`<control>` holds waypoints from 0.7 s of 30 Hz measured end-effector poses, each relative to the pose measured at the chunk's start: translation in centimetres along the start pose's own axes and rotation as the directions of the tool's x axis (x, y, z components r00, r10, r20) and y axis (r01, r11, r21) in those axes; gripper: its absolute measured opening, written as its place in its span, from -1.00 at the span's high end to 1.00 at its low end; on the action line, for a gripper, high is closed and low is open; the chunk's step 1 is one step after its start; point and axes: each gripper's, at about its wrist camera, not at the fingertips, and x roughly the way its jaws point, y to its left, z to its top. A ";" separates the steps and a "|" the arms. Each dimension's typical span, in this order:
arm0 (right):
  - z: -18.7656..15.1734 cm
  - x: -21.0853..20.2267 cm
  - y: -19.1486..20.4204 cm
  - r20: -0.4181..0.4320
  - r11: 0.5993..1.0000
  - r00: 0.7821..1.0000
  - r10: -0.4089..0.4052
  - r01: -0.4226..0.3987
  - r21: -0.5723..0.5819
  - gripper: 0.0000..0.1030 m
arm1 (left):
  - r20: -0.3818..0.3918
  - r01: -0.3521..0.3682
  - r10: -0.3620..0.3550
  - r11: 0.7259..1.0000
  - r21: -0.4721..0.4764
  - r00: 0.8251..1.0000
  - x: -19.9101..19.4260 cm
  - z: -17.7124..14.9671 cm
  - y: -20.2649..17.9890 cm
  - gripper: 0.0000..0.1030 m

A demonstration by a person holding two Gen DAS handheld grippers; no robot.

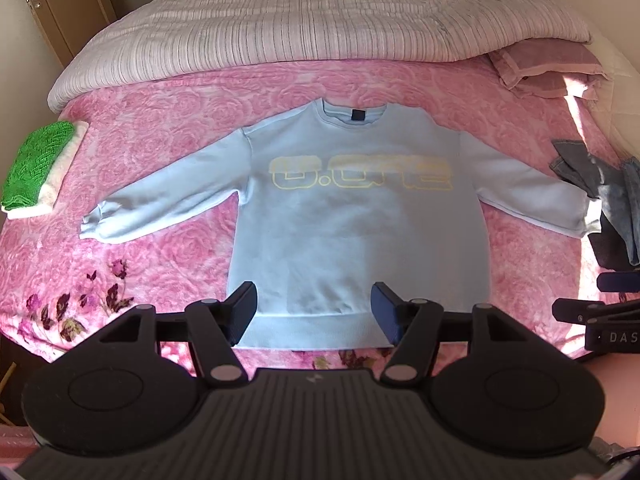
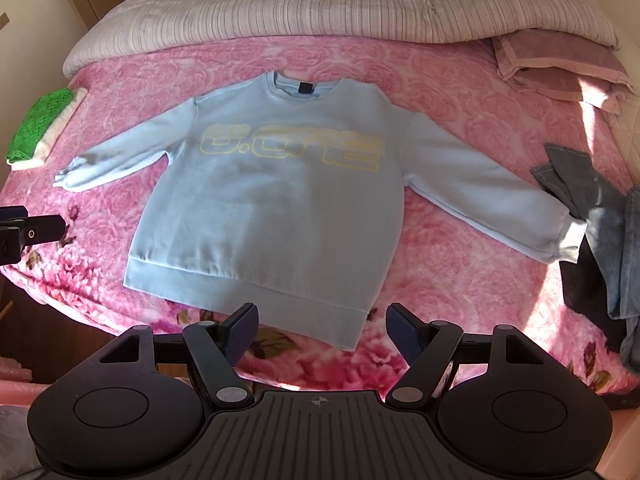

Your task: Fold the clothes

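Note:
A light blue sweatshirt with yellow letters lies flat and face up on the pink floral bedspread, both sleeves spread out. It also shows in the right wrist view. My left gripper is open and empty, above the sweatshirt's hem. My right gripper is open and empty, over the hem's near right corner. The right gripper shows at the right edge of the left wrist view.
A folded green and white cloth lies at the bed's left edge. A heap of denim and dark clothes lies at the right, touching the right cuff. A striped quilt and a pink pillow lie at the back.

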 end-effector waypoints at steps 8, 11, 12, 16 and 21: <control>4.4 2.1 1.3 0.006 0.998 0.999 -0.033 0.033 0.050 -0.43 | 0.002 0.026 -0.026 0.999 0.032 1.000 3.2 4.6 2.6 -0.16; 6.5 3.2 2.2 0.009 0.997 0.999 -0.041 0.041 0.058 -0.43 | 0.005 0.031 -0.031 0.999 0.043 1.000 4.4 6.6 3.9 -0.16; 7.2 3.5 2.6 0.010 0.997 0.999 -0.044 0.044 0.060 -0.43 | 0.004 0.032 -0.032 0.999 0.044 0.999 4.8 7.2 4.4 -0.16; 9.8 4.5 4.1 0.016 0.996 0.998 -0.062 0.061 0.069 -0.43 | -0.008 0.039 -0.039 0.998 0.042 0.999 6.3 9.2 6.3 -0.17; 12.5 6.2 5.5 0.009 0.992 0.996 -0.093 0.092 0.084 -0.43 | -0.042 0.056 -0.055 0.998 0.007 0.998 9.2 10.4 9.3 -0.17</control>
